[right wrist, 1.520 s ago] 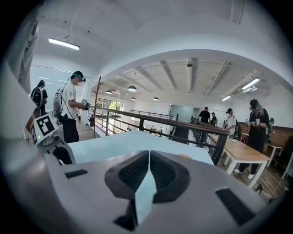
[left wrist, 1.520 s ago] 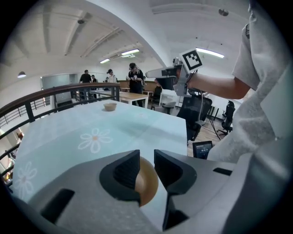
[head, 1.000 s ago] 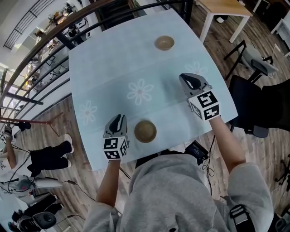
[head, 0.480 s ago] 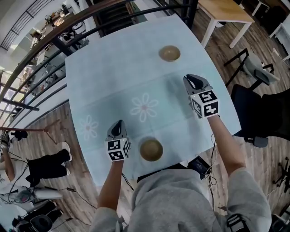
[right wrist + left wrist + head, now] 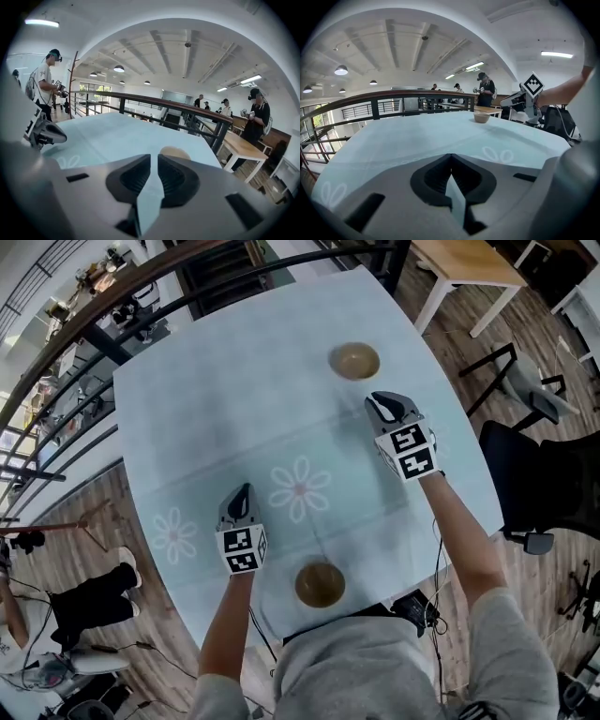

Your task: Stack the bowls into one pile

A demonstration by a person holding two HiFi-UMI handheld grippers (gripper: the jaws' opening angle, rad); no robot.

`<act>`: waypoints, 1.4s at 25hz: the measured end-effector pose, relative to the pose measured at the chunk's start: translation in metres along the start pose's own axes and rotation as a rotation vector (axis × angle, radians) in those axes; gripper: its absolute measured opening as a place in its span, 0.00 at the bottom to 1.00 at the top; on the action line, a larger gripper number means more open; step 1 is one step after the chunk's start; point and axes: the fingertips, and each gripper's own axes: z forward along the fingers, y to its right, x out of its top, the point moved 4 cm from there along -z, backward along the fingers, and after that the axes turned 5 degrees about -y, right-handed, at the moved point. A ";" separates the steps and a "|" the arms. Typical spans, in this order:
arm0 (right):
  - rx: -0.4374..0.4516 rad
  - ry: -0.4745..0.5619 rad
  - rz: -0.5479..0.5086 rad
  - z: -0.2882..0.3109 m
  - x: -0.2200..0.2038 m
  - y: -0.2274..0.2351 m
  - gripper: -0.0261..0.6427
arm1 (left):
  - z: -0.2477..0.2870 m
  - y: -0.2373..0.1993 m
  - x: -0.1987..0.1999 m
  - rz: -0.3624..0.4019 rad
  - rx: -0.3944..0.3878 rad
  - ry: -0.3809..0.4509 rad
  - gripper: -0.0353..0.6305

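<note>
**Two bowls sitting apart, both claws empty**

The stacking is not yet under way. The far bowl [image 5: 355,360] is sitting near the far edge of the pale blue tabletop [image 5: 234,399]. The near bowl [image 5: 320,584] is resting well apart from it, close to the edge by the person's body. Nothing is lying in either bowl, and neither is touching a claw.

The left claw [image 5: 242,493] is hovering over the middle of the tabletop with its jaws pressed together at the tips and nothing between them. The near bowl is lying behind its tips and to its right, so this claw is not pointing at it.

The right claw [image 5: 384,407] is hanging just short of the far bowl. Its jaws are standing only a narrow slit apart, with bare tabletop showing through the gap. In the right gripper view the bowl's rim is peeking over the right jaw, ahead and slightly off the line of the slit.

This looks like the approach to the first pickup, most likely of the far bowl by the right claw. That calls for widening the jaws, swinging a little toward the bowl, setting one jaw inside the rim and one outside, and closing there. The bowl can then be lifted and carried to the near bowl.
</note>
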 end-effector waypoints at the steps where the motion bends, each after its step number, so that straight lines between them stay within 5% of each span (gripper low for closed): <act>1: -0.001 -0.007 -0.008 0.009 -0.002 0.002 0.08 | 0.007 -0.001 0.001 -0.001 -0.002 -0.004 0.08; 6: -0.010 -0.038 -0.043 0.045 -0.009 0.011 0.09 | 0.035 -0.001 -0.002 0.007 -0.009 -0.057 0.08; 10: -0.031 -0.060 -0.092 0.064 -0.012 0.017 0.09 | 0.041 0.009 -0.005 0.108 0.021 -0.107 0.08; 16: -0.052 -0.101 -0.171 0.083 -0.014 0.024 0.09 | 0.044 0.000 -0.005 0.008 0.006 -0.110 0.08; 22: -0.043 -0.141 -0.252 0.096 -0.012 0.021 0.10 | 0.042 0.000 -0.003 0.015 -0.012 -0.117 0.08; 25: -0.036 -0.175 -0.291 0.103 -0.014 0.018 0.20 | 0.042 0.003 -0.002 0.062 -0.023 -0.123 0.08; 35: -0.086 -0.251 -0.460 0.125 -0.021 0.020 0.20 | 0.041 0.005 -0.001 0.076 -0.064 -0.131 0.08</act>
